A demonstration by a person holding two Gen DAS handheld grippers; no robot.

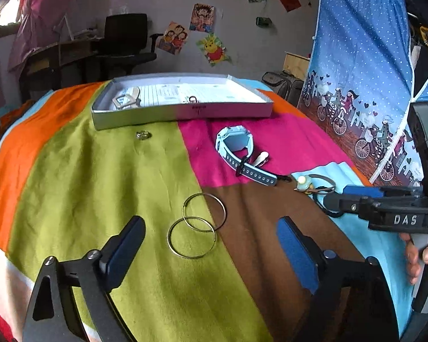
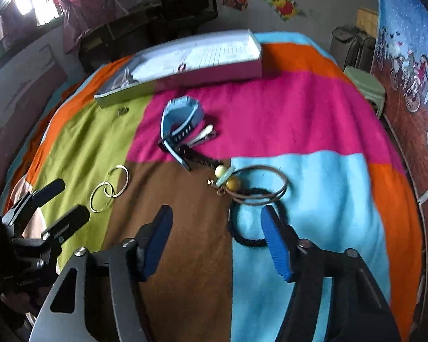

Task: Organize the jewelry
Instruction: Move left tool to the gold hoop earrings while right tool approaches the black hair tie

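At twelve o'clock in our left wrist view a shallow white box (image 1: pixel 182 109) lies on the striped cloth (image 1: pixel 71 188); inside it we see a pale watch-like piece (image 1: pixel 125 98) at its left end, a small dark ring (image 1: pixel 193 99) near the front wall, and printed paper lining the bottom. Just before the box, at eleven o'clock, sits a small silver ring (image 1: pixel 143 134). Two thin gold hoops (image 1: pixel 197 225) overlap on the green and brown stripes, right ahead of our left gripper (image 1: pixel 211 253), whose jaws stand wide apart with nothing between them. At one o'clock a light blue watch (image 1: pixel 239 154) lies curled on the pink stripe with a white clip (image 1: pixel 261 158) touching its strap. In the right wrist view a brown cord bracelet with beads (image 2: pixel 256 183) lies at twelve o'clock, overlapping a black hair tie (image 2: pixel 242 228). Our right gripper (image 2: pixel 216 239) hangs over that tie, jaws partly apart; one blue finger covers part of the loop, and we cannot tell whether it touches. A hand (image 1: pixel 422 253) holds that gripper at three o'clock in the left view.
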